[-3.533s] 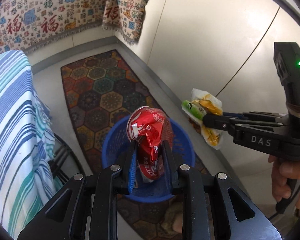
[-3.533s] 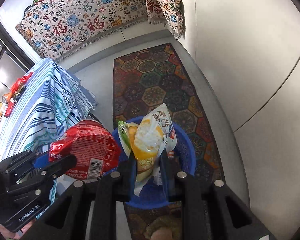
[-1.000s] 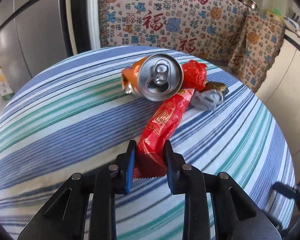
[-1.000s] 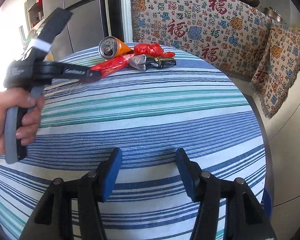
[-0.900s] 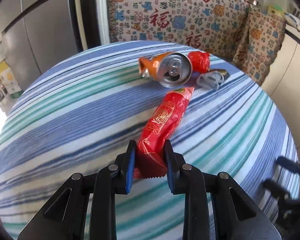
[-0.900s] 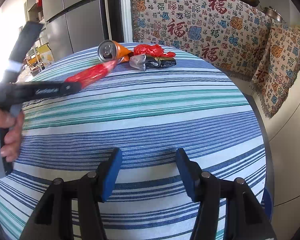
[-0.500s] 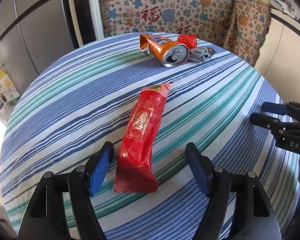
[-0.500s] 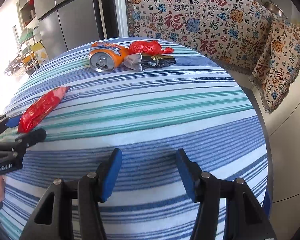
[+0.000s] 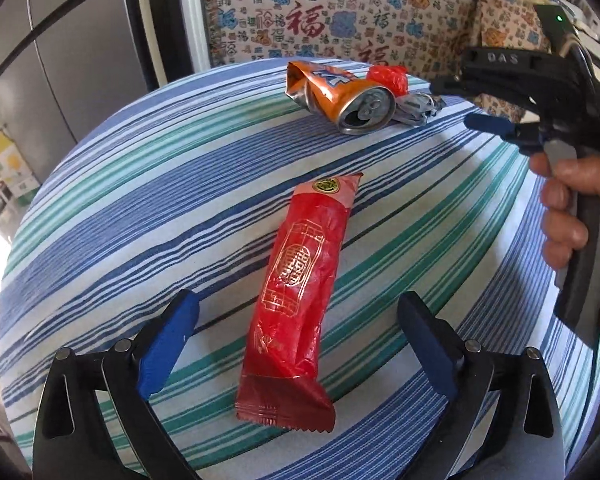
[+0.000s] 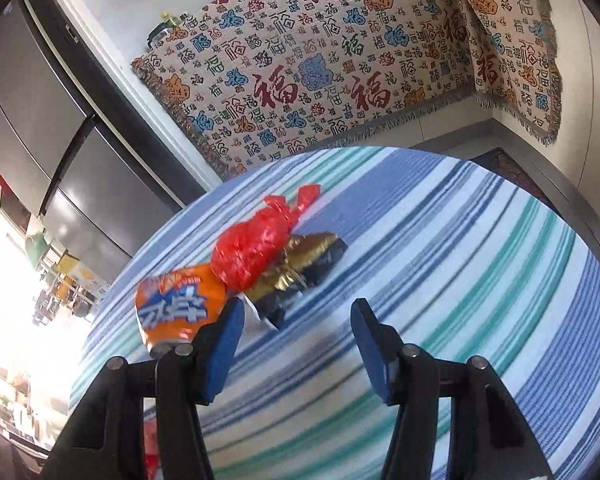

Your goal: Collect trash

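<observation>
Our striped counter [image 9: 100, 184] fronts a patterned cloth. The left tool [image 9: 298, 344], which a second ago pinched the wrapper [image 9: 296, 280], is opening around it, leaving it flat, uncollected. The right tool [image 10: 296, 344], half open and empty, nears the pile at 12 o'clock: one can [image 9: 340, 96], one red bag [image 10: 256, 252], one foil packet [image 10: 304, 268].

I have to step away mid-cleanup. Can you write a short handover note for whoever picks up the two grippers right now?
Left gripper: jaws opening, wide apart; the long red wrapper lies flat on the striped tablecloth between them, pads clear of it.
Right gripper: open, empty, aimed at the far pile.
Pile: crushed orange can, crumpled red wrapper and gold-and-black wrapper, bunched together.
Done: nothing can be confirmed from these views; no bin is visible.
Left: all four pieces are still on the table.
</observation>
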Demonstrator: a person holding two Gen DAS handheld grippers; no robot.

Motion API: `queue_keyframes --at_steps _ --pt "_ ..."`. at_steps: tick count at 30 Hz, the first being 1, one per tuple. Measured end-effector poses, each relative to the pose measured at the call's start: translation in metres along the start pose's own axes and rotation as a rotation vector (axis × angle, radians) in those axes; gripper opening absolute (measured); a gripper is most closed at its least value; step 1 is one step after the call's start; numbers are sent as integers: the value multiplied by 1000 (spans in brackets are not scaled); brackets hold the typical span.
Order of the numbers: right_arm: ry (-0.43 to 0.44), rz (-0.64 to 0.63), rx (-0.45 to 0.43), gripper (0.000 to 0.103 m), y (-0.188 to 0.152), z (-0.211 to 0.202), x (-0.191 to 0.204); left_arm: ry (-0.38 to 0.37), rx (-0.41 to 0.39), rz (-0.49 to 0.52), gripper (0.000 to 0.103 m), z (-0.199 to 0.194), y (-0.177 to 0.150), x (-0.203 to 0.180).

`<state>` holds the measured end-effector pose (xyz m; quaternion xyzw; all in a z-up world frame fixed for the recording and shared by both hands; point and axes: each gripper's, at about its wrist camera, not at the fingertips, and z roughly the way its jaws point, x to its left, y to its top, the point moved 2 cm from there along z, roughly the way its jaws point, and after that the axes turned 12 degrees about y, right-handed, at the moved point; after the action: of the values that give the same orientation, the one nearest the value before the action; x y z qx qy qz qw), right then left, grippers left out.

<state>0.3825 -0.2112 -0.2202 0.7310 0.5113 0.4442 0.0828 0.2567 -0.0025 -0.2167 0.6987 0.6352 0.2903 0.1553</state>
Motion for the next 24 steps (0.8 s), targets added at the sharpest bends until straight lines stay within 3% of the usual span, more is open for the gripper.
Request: queue_keyframes --at_steps 4,6,10,13,19,21,24 --pt "-60 47 120 55 5 31 3 -1 2 1 99 0 0 0" --pt "-71 19 161 37 5 35 4 0 2 1 99 0 0 0" --pt "-67 -191 257 31 -8 14 16 0 2 1 99 0 1 0" --pt "-48 -403 379 30 -30 -14 24 4 3 1 100 1 1 0" --pt "40 -662 610 30 -73 -68 35 15 6 -5 102 1 2 -1" --pt "28 -728 628 30 -85 -77 41 21 8 -9 102 0 1 -2" --pt "5 -726 530 37 -87 -72 47 27 10 -17 103 1 1 -1"
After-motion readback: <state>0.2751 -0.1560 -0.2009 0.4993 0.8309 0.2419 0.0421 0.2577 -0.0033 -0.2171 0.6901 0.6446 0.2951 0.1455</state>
